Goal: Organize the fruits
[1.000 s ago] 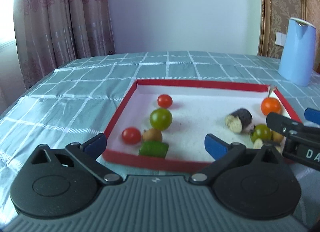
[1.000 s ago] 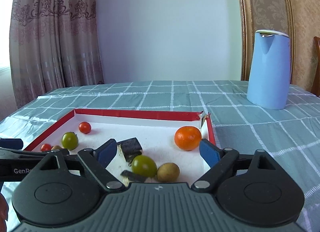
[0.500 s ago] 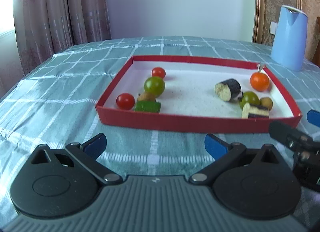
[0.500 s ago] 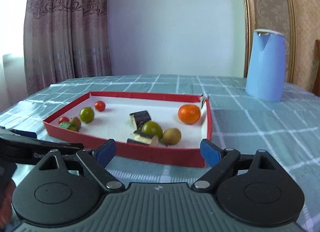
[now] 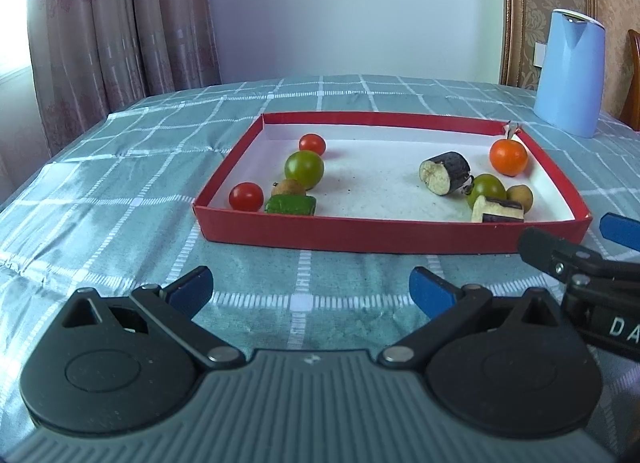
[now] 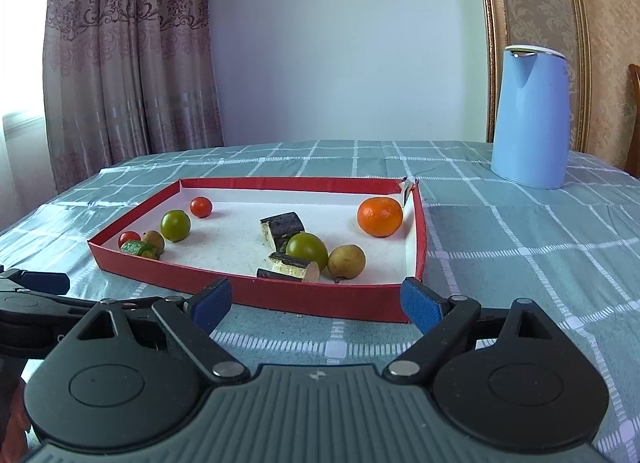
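Nearest the left wrist camera, the left claw (image 5: 310,289) stands wide with nothing between its blue pads, over bare checked cloth just short of the red tray (image 5: 392,237). The right claw (image 6: 316,301) is likewise wide and empty, hovering before the tray's near right corner; in the left view its fingers reach in from the right edge, close to that corner. A strip of open cloth separates both claws from the tray's near wall.

The tray is shallow, red outside and white inside, its long side running left to right across the surface (image 5: 120,183), with open cloth on every side of it. Along the near wall on the left sit a red cherry tomato (image 5: 246,196), a green cucumber piece (image 5: 290,205) lying flat, and a small brown fruit (image 5: 289,187) touching it from behind. Behind these come a green tomato (image 5: 304,169) and a second red tomato (image 5: 312,143). On the right, an eggplant slice (image 5: 498,209) lies by the near wall, long axis sideways, beside another green tomato (image 5: 486,187) and a yellow-brown fruit (image 5: 520,197). A thicker eggplant chunk (image 5: 444,172) lies on its side, its cut face turned toward the near left. An orange (image 5: 509,157) sits near the far right corner, where the wall is torn.

Farther back right stands a blue kettle (image 6: 530,117). Curtains hang at the left and a pale wall lies behind.
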`<state>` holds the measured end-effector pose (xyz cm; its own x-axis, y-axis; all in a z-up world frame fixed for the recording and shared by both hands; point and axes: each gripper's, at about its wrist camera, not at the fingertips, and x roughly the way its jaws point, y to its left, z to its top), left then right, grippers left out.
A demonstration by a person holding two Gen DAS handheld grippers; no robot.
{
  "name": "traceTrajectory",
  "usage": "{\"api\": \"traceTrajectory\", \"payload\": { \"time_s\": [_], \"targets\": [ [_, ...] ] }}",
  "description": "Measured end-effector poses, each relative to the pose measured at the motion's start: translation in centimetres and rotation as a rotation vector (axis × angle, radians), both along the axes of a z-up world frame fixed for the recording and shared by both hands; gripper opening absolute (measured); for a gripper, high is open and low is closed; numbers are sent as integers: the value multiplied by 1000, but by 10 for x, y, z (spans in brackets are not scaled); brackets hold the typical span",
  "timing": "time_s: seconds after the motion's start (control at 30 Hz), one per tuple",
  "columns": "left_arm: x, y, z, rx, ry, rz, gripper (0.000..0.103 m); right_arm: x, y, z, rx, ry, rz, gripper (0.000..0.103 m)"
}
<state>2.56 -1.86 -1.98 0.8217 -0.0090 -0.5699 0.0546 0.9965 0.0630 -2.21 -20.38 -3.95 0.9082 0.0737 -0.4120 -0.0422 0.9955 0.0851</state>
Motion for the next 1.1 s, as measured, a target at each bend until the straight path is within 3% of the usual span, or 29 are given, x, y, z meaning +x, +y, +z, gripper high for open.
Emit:
{"api": "traceTrajectory", "payload": {
  "time_s": [0.77, 1.1],
  "targets": [
    [0, 4, 1, 13, -20, 14, 103, 13, 1, -7, -15, 103, -11, 92],
    [4, 0, -3, 65, -27, 12, 103, 19, 5, -11, -38, 145, 2, 92]
  ]
}}
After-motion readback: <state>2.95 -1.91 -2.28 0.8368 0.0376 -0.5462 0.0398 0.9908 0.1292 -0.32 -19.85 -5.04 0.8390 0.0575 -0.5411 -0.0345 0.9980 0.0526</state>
